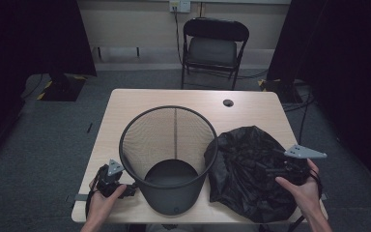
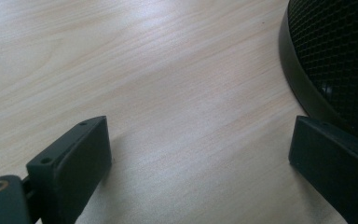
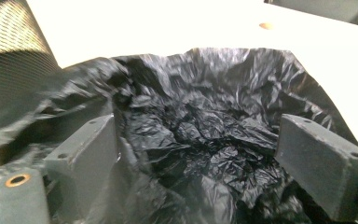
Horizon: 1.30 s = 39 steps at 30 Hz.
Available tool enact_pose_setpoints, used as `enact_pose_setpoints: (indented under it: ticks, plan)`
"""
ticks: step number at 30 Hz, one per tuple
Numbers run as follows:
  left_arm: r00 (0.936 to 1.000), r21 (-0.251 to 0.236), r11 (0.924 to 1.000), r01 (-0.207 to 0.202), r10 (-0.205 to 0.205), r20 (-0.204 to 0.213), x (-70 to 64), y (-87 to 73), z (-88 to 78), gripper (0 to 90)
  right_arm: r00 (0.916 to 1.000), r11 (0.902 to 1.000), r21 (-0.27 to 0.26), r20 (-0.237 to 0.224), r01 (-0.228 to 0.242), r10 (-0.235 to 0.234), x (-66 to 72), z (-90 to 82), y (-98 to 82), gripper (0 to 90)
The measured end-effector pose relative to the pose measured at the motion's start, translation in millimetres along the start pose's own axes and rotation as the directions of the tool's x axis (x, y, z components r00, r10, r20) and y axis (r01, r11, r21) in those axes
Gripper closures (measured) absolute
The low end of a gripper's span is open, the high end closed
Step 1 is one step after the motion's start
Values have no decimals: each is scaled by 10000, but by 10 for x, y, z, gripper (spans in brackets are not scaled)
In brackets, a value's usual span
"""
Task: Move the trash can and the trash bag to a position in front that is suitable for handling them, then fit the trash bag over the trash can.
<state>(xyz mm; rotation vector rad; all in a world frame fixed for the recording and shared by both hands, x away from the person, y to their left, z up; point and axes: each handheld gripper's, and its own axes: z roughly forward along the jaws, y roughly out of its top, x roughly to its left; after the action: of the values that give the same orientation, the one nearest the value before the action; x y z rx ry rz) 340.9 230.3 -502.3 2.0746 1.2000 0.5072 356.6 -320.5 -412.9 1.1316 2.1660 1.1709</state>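
- Bag (image 1: pixel 251 169) of crumpled black plastic film is lying heaped on the pale wooden rectangular table (image 1: pixel 193 99), directly beneath and ahead of the right gripper (image 1: pixel 275 170).
- The right gripper is hovering over the near right part of that bag, with the person's right hand (image 1: pixel 303 187) wrapping its body from behind.
- In the right gripper view its jaws are standing wide apart, with creased black film (image 3: pixel 200 140) lying between and beyond them; the pads are not pressing on it, and folds are rising beside the left-hand jaw.
- Beyond the bag's far edge in that view, bare table top (image 3: pixel 168 28) is showing bright; the mesh wall of the bin (image 3: pixel 9 60) is standing off to the upper left of the jaws.
- The round black wire-mesh waste bin (image 1: pixel 169 154) with solid base is lying tipped, its open mouth facing up and away, between the two grippers and touching the bag's left edge.
- The left gripper (image 1: pixel 128 188) is resting low at the near left corner of the table, just beside the bin's base, held by the person's left hand (image 1: pixel 104 198).
- In the left gripper view its jaws are standing apart over bare wood (image 2: pixel 168 93), nothing between them; the bin's dark rim (image 2: pixel 303 88) is curving close by the right-hand jaw, contact not determinable.
- A black folding chair (image 1: pixel 212 48) is standing well beyond the table's far edge.
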Motion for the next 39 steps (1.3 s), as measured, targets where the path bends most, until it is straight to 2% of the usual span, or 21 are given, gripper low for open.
enact_pose_setpoints:
  ticks: [2,5,8,10,13,16,20,22,27,28,30,32,34,36,39]
  plan:
    - [10000,38,10000,-5,6,-9,1,3,1,46,9999,9994,354,-122,46,-42,-17,85,16,118]
    - [10000,66,10000,6,-6,37,5,10,13,35,9996,9988,464,-246,137,-126,-60,162,41,118]
    - [10000,140,9999,20,-20,-8,10,22,28,8,9997,9976,680,-226,-93,108,-134,272,75,117]
    - [10000,148,9999,6,-6,-2,10,25,31,3,9990,9935,1111,-344,-250,289,-168,366,44,117]
    - [10000,142,9999,11,-11,7,10,25,32,1,9974,9887,1415,-429,-506,572,-200,517,-63,115]
    - [10000,145,9999,12,-12,17,11,25,32,1,9972,9831,1769,-472,-481,572,-203,624,-138,112]
    - [10000,155,9999,-7,6,35,12,28,35,0,9976,9827,1823,-535,-324,428,-166,724,-253,114]
    - [10000,159,9999,5,-6,27,11,29,36,0,9964,9822,1863,-753,-242,388,-145,757,-295,114]
    - [10000,165,9998,67,-67,-18,8,32,38,0,9961,9758,2182,-812,-167,352,-97,830,-343,123]
    - [10000,168,9998,71,-71,-20,8,32,39,0,9968,9742,2257,-778,-4,185,-81,852,-371,123]
    - [10000,167,9998,72,-72,-21,7,32,39,0,9982,9800,1980,-592,197,-81,-49,862,-420,129]
    - [10000,165,9998,72,-72,-18,7,32,39,0,9988,9800,1985,-494,123,-26,-52,838,-419,221]
    - [10000,159,9999,59,-59,-17,9,33,41,0,9997,9852,1704,-206,189,-156,-48,820,-451,298]
    - [10000,167,9998,46,-46,-2,10,35,43,0,9998,9900,1396,-84,186,-176,-45,809,-489,320]
    - [10000,169,9998,50,-50,5,9,36,43,0,9999,9871,1602,106,23,-41,-56,777,-462,481]
